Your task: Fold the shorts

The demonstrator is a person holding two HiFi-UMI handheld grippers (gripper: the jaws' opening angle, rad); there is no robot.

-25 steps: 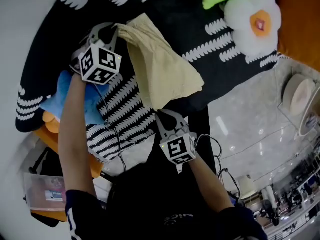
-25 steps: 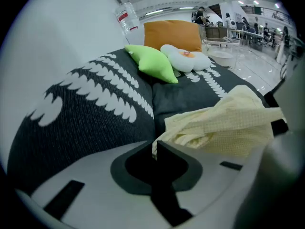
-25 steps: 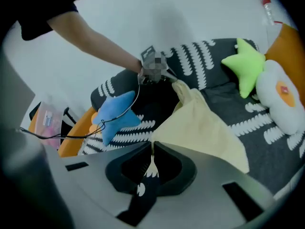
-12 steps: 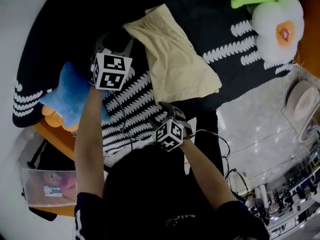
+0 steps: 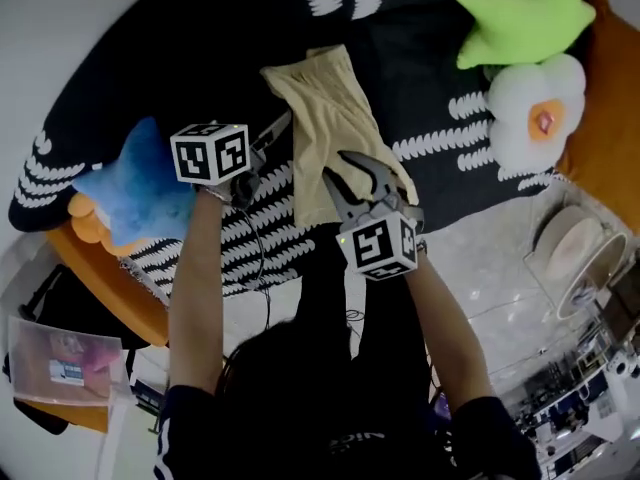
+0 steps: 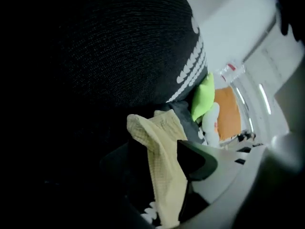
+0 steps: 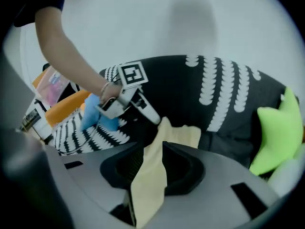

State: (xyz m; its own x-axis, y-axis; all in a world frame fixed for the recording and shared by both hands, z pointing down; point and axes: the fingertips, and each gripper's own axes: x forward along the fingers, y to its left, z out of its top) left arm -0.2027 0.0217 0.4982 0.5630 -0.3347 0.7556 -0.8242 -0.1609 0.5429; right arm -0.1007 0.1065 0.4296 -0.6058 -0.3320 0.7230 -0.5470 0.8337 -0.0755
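We see a black blanket (image 5: 200, 68) with rows of white scallop marks spread wide under everything. A black-and-white striped cloth (image 5: 270, 233) lies over its near edge. Just beyond that cloth, about midway along the near edge, are the pale yellow shorts (image 5: 335, 108). They lie flat in a long narrow shape that runs away from us, with the waistband end farthest off.

Toward the blanket's far right corner sits a green star-shaped cushion (image 5: 525, 18). Just nearer on the right edge is a white flower cushion (image 5: 520, 103) with an orange centre. A blue cushion (image 5: 140, 188) rests at the left end of the near edge, well apart from the shorts.

Our right claw (image 5: 352, 176) points down at the near end of the shorts. Its jaws have just been closing and now stand narrow. The yellow cloth fills the gap between them, though we cannot tell whether the pads are pressing on it.

Our left claw (image 5: 272, 146) is just beside the shorts' left edge, over the striped cloth. Its jaws have just been opening and stand wide. The cloth shows between them, but they are not pinching it.
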